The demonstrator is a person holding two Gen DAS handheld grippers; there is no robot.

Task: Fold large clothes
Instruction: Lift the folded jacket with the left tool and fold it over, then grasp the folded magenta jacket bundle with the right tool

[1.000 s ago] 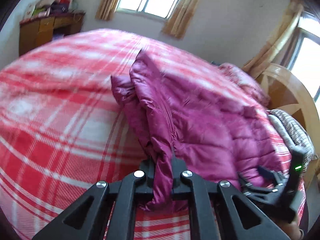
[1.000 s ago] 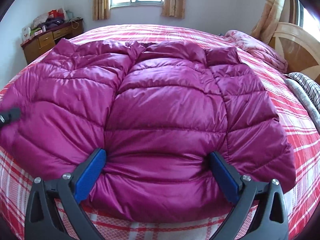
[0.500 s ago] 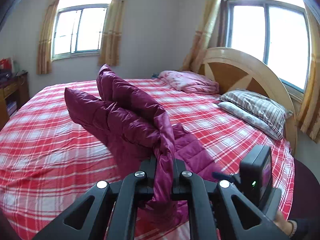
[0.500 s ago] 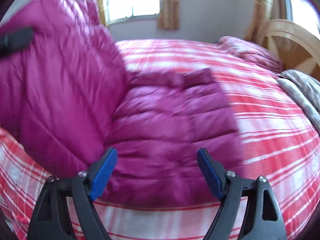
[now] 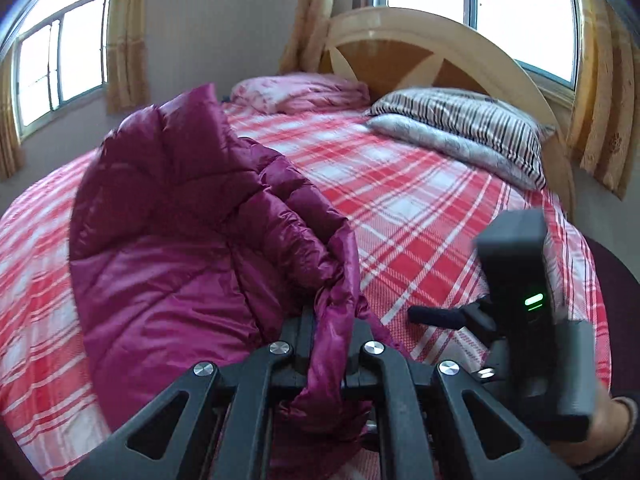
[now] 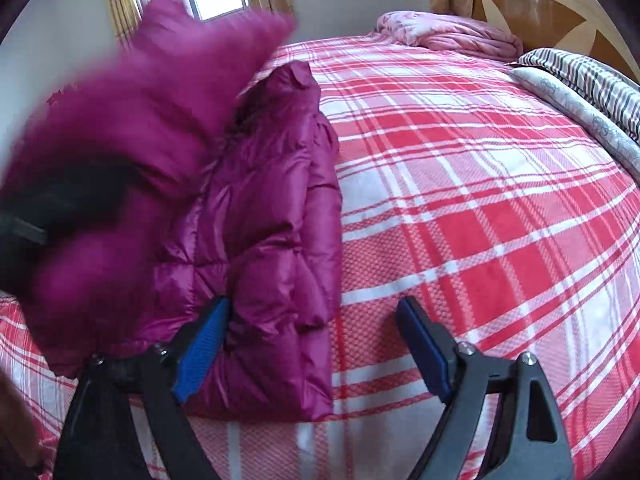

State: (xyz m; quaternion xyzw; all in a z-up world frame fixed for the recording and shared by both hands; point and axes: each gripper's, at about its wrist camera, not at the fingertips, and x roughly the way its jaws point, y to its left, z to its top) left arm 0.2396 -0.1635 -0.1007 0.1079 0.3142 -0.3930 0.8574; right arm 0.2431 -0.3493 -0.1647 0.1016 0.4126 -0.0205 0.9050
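Bedroom, plaid bed [image 6: 460,200]. Magenta puffer jacket [image 6: 260,220] near-left, half lifted. Left tongs [image 5: 330,344] clenched on its edge; right tongs [image 6: 312,344] spread, gripping nothing. Mid-fold; next, probably lay over, release.

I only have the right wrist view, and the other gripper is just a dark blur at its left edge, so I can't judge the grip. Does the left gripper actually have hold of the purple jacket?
Observer: Yes. In the left wrist view the left gripper is shut on a narrow fold at the edge of the jacket, with the fabric pinched between its fingers.
Operator: The raised part is smeared here too. Is it bunched up?
Observer: No. It is sharp in the left wrist view. It stands as one broad panel to the left of the jaws, above the plaid bedspread, with a quilted fold curling down to the grip.
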